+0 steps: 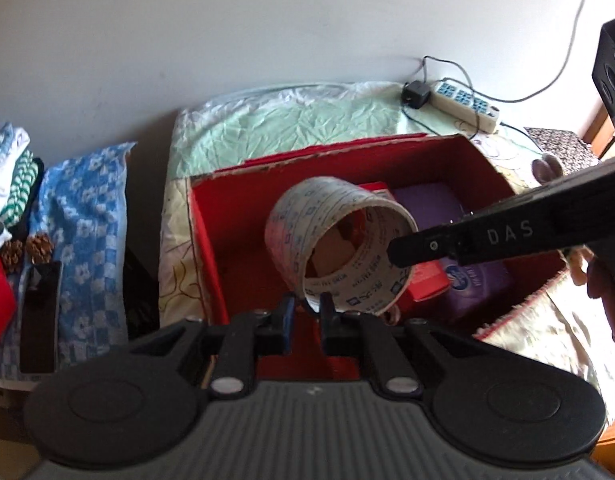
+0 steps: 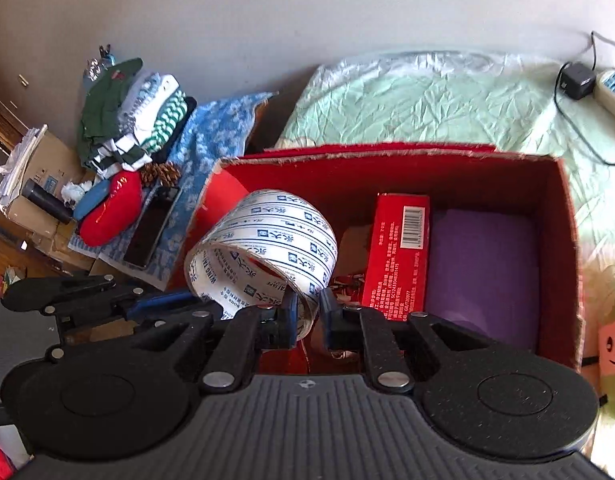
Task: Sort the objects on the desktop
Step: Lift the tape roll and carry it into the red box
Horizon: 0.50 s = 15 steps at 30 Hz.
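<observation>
Tape roll [image 2: 263, 248] pinched by fingers of both grippers, over red box [image 2: 387, 168]

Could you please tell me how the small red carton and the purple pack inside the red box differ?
The small red carton is a narrow, hard-edged box with a white barcode and printed text; the purple pack is wider, looks soft and shows a plain top. The carton sits towards the middle of the red box, the pack against its right wall. Both lie flat, side by side.
</observation>
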Tool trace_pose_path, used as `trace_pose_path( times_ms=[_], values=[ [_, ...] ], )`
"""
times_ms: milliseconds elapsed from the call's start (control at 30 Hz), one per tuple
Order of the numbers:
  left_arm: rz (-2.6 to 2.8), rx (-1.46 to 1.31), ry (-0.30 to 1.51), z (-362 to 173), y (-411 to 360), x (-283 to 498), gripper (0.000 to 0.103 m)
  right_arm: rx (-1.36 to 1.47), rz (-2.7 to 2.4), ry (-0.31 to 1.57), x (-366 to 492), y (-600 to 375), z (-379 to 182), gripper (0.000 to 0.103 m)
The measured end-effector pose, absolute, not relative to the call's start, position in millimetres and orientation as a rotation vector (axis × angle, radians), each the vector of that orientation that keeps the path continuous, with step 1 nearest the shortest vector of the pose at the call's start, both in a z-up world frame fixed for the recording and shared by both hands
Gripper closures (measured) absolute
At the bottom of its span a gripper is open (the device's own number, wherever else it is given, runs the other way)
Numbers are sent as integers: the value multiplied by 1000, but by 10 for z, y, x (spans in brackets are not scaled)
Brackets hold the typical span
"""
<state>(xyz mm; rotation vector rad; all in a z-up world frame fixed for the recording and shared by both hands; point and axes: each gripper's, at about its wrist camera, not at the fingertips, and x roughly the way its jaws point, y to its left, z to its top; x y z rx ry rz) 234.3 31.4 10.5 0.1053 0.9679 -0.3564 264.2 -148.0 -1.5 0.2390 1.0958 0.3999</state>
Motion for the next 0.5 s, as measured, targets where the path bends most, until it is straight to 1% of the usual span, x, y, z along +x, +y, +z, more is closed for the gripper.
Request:
trace_pose_path(
  times_ms=[33,167,367,500],
  values=[
    [-339,95,989,59,327,2416,98,244,405,1134,2741,-1454,-101,93],
    [-276,79,1053,-87,338,2634,98,273,425,1229,3014,-1386,-327,93],
    [-184,135,1057,-143,284,2758,97,314,473,1317,3222,-1290,-538,93],
    [-159,107,1054,-111,337,2801,96,301,497,1333,3273,-1208,-537,93]
  ],
)
